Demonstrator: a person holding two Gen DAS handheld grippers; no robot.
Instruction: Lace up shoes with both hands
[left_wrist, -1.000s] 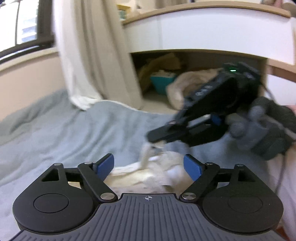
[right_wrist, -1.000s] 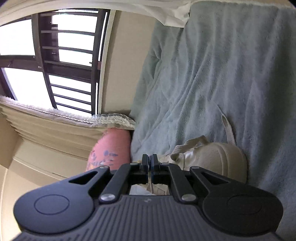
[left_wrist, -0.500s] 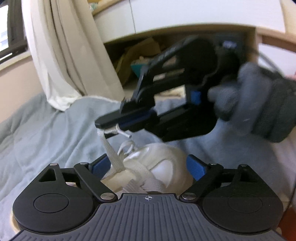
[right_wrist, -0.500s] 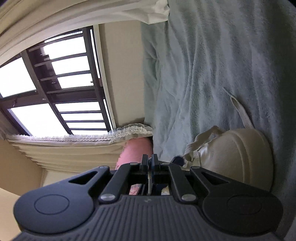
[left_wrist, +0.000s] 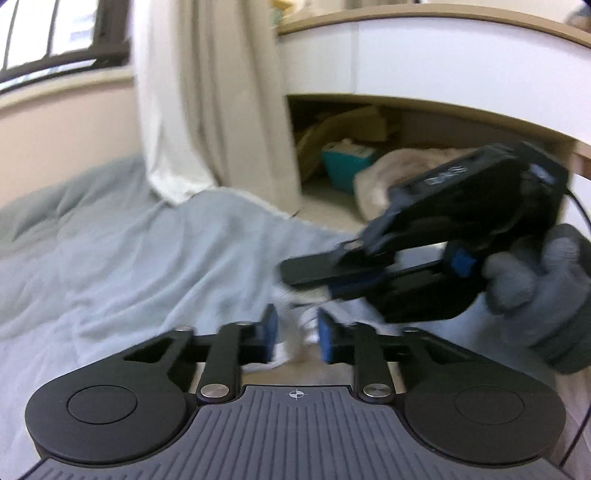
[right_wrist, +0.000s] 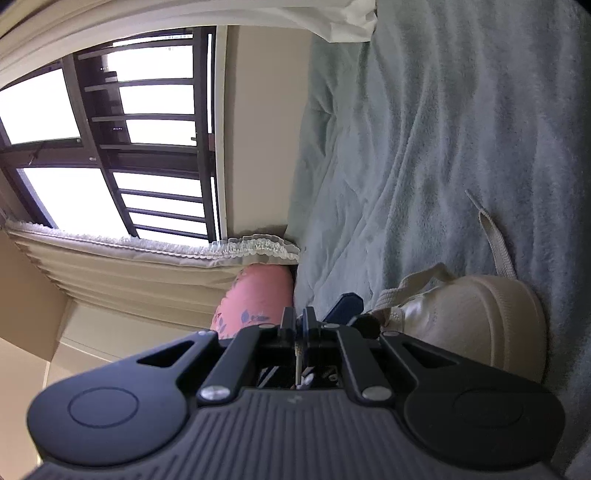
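A cream shoe (right_wrist: 469, 325) lies on a grey-blue blanket (right_wrist: 443, 129), with one loose lace end (right_wrist: 495, 243) trailing across the cloth. My right gripper (right_wrist: 299, 319) is shut, with a thin white lace strand (right_wrist: 297, 354) running between its pads. In the left wrist view the right gripper (left_wrist: 299, 273), held by a grey-gloved hand (left_wrist: 535, 291), hovers just above and beyond my left gripper (left_wrist: 295, 334). The left fingers stand a narrow gap apart on either side of blurred white lace (left_wrist: 295, 325), not clamped on it. Most of the shoe is hidden there.
A white curtain (left_wrist: 207, 110) hangs behind the blanket. Under a white cabinet (left_wrist: 443, 48) sits a niche with a teal box (left_wrist: 343, 162) and a beige cloth heap (left_wrist: 388, 177). A barred window (right_wrist: 110, 147) and a pink patterned cushion (right_wrist: 255, 299) lie to the right gripper's left.
My left gripper's fingers have drawn much closer together. The right gripper, still shut on the lace, has dropped lower and to the right of where it was half a second ago.
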